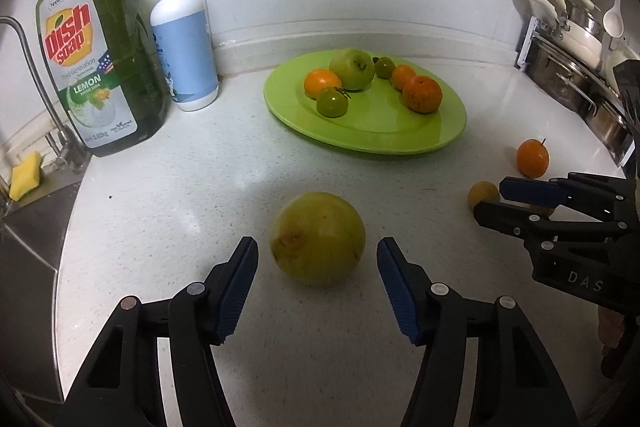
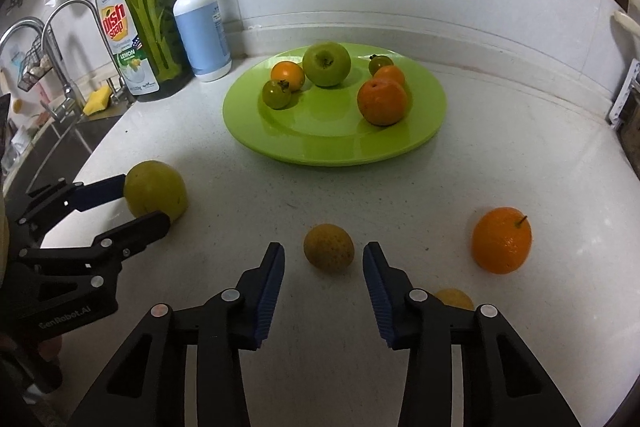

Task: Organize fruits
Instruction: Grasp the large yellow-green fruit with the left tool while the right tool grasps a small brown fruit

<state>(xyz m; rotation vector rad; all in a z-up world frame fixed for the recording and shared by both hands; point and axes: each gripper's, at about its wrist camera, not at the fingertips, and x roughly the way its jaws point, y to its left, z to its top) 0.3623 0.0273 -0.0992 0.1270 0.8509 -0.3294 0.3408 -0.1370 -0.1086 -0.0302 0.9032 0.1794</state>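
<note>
From the left wrist camera, my left gripper [image 1: 316, 259] is spread wide and grasps nothing; its blue pads [image 1: 240, 287] flank a large yellow-green fruit [image 1: 318, 237] on the white counter [image 1: 180, 187] without touching it. The fruit looks round, firm and smooth-skinned, probably the heaviest piece here, so I judge it wants a hold across its widest part, low enough that it cannot squirt forward out of the pads. Beyond it sits the green plate [image 1: 372, 135], already carrying a green apple [image 1: 353, 68], oranges and small green tomato-like fruits. At the right edge my right gripper [image 1: 490, 197] comes in sideways beside a small yellowish fruit [image 1: 483, 193], with a loose orange [image 1: 532, 159] just past it. A dish soap bottle [image 1: 96, 55] and a white pump bottle [image 1: 185, 43] stand at the back left.

From the right wrist camera, my right gripper [image 2: 324, 271] is also released, its jaws parted around a small brownish-yellow fruit [image 2: 329, 247] lying between the tips but apart from both. It looks light, with a rough, speckled skin that should grip well; I would close gently on its middle, since a small soft fruit may bruise. The orange [image 2: 501, 240] rests to the right on the counter [image 2: 480, 167], well apart, and another pale fruit [image 2: 454, 298] peeks from behind the right finger. My left gripper [image 2: 140, 201] shows at the left, straddling the yellow-green fruit [image 2: 156, 191]; contact is unclear from here. The plate [image 2: 320, 147] has bare room at its near side for all of these.
</note>
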